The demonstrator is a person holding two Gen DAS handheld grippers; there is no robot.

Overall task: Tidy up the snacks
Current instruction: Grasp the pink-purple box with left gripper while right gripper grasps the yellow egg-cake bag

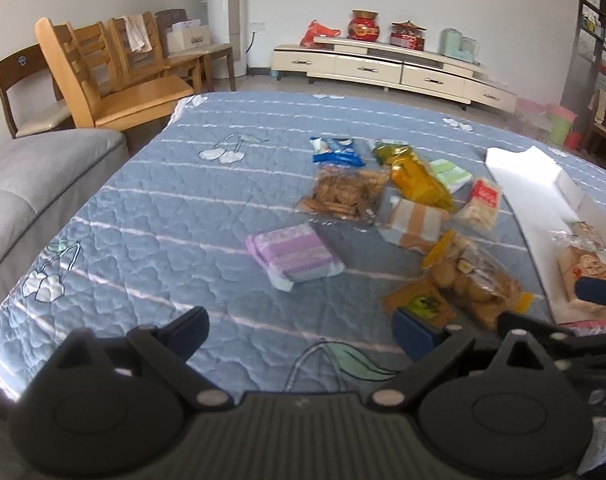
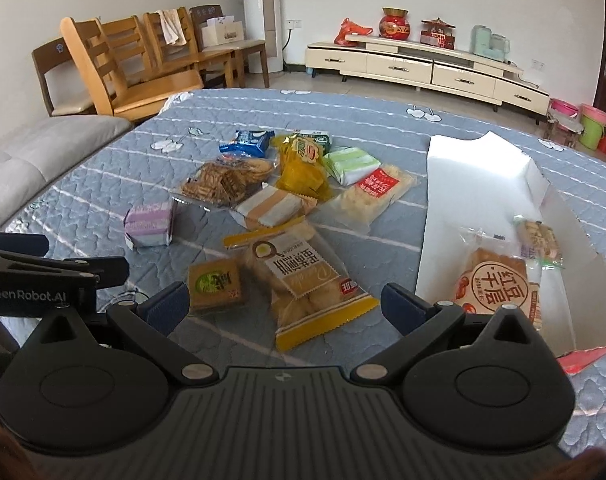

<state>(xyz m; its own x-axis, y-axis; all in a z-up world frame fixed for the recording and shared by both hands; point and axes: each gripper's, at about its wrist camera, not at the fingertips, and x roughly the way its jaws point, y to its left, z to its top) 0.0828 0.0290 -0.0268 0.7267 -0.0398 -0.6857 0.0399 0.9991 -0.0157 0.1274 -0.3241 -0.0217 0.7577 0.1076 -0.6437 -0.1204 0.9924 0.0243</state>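
Observation:
Several snack packs lie in a loose pile on a blue quilted cloth [image 2: 103,200]. A yellow-edged bag of egg cookies [image 2: 303,280] lies right in front of my right gripper [image 2: 285,308], which is open and empty above it. A small brown pack [image 2: 217,284] lies beside it. A purple pack [image 1: 293,256] lies ahead of my left gripper [image 1: 303,334], which is open and empty. A white box [image 2: 463,184] at the right holds a red-bean pastry pack [image 2: 495,286] and a small pack [image 2: 539,240].
Farther back lie a cracker bag [image 2: 227,182], a blue pack [image 2: 247,142], a yellow pack [image 2: 301,172], a green pack [image 2: 349,164] and a rice-cracker pack [image 2: 377,192]. A grey sofa [image 1: 31,184] and wooden chairs [image 1: 103,76] stand at the left.

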